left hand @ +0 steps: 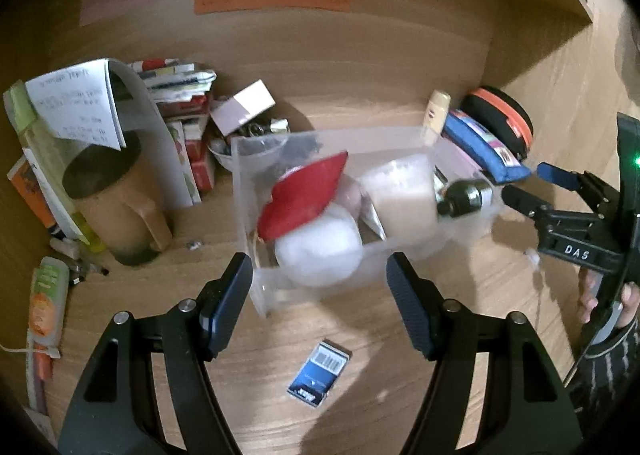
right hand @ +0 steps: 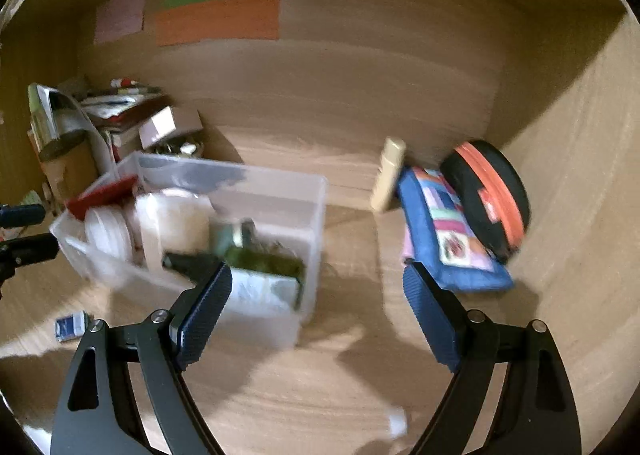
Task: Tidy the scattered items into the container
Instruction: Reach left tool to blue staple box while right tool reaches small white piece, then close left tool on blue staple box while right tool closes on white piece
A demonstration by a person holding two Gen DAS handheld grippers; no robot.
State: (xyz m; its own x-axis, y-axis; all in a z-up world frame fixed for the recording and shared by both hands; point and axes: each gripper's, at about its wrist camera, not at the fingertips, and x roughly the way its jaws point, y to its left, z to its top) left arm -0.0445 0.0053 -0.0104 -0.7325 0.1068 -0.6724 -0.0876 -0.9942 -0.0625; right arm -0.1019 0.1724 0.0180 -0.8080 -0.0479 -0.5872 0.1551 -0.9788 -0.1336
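Container [right hand: 280, 191] contents motion-blurred; small blue box [right hand: 71, 325] unreadable.

Black grippers [left hand: 320, 291] — blue ribbed pads [right hand: 430, 319]

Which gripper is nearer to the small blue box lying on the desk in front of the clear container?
Left. The left gripper hangs open just above the small blue box. The right gripper, also open, is on the far side of the clear container from the box.
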